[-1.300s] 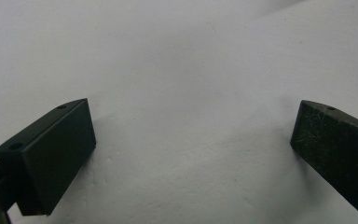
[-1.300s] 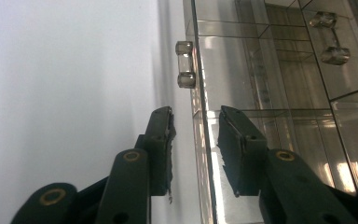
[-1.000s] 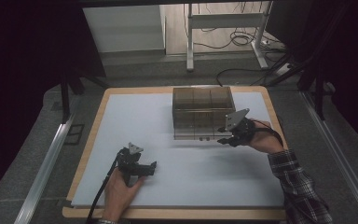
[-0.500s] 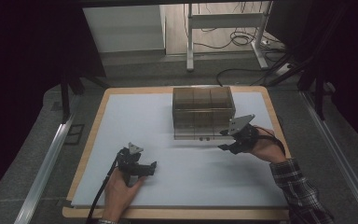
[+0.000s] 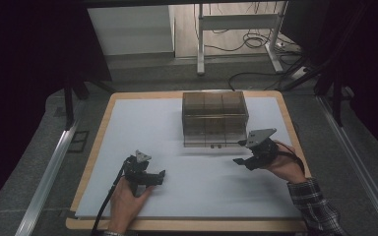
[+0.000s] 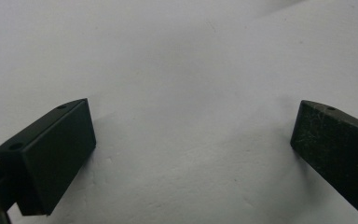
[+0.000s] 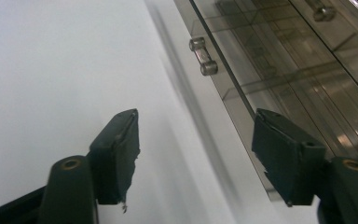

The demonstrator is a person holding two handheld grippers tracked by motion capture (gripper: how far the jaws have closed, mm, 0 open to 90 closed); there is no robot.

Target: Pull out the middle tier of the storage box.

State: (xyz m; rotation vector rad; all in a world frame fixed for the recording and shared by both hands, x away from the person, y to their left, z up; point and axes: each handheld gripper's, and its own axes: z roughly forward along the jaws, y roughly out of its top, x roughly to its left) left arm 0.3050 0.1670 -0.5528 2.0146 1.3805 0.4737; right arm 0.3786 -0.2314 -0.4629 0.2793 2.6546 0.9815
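Note:
A smoky clear drawer box (image 5: 215, 118) stands at the back middle of the white mat (image 5: 142, 128). My right gripper (image 5: 239, 152) hovers just off the box's front right corner, pointing left; its jaws have just been opening and hold nothing. In the right gripper view, the right gripper (image 7: 196, 116) has only mat between its pads, with the box front (image 7: 298, 70) and a small clear handle (image 7: 203, 57) ahead on the right. My left gripper (image 5: 160, 175) rests low on the mat at the front left, open. In the left gripper view, bare mat lies within the left gripper (image 6: 193, 106).
The mat covers a wooden tabletop (image 5: 97, 147) with a raised rim. Dark floor, metal rails (image 5: 49, 172) and a white desk frame with cables (image 5: 236, 29) lie beyond the table. Open mat stretches between the two grippers.
My right gripper has drawn back from the box front toward the near right side, and its jaws have spread apart. The left gripper has stayed put.

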